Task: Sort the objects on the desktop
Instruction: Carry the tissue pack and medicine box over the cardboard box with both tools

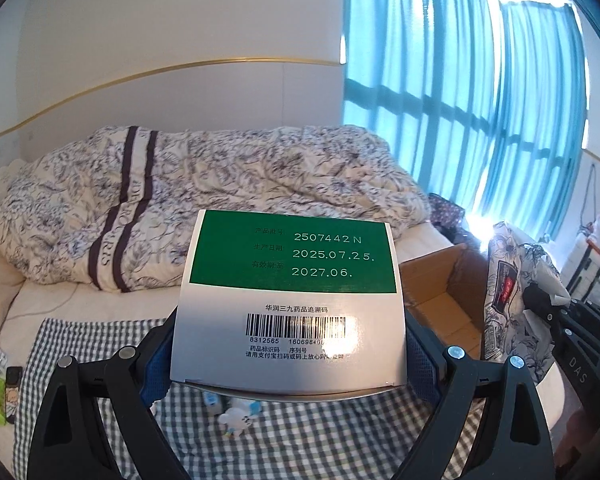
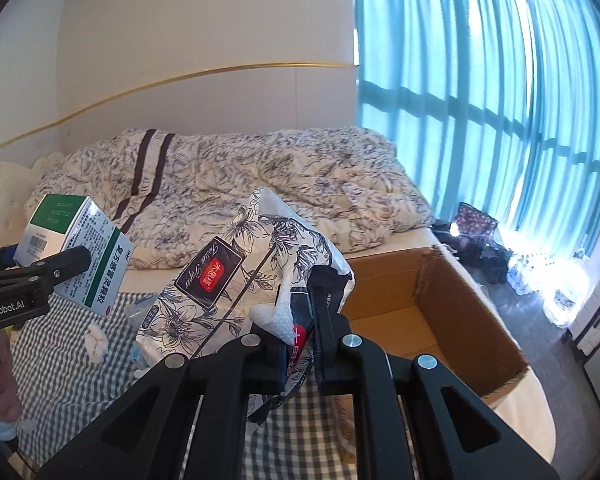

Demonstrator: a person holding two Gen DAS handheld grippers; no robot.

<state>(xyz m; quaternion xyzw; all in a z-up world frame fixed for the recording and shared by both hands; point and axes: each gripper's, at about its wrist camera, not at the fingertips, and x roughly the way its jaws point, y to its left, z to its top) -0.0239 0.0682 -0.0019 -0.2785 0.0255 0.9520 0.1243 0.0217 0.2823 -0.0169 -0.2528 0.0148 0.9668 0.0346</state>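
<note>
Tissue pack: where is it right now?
The tissue pack is clamped in the right gripper, held above the checked cloth, just left of the open cardboard box.

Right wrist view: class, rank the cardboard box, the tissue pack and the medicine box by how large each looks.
1. Cardboard box, largest.
2. Tissue pack, though it is held near the camera, which enlarges it.
3. Medicine box, smallest.

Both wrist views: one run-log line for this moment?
left gripper: shut on medicine box | right gripper: shut on tissue pack | both held above checked cloth | cardboard box: open
</note>
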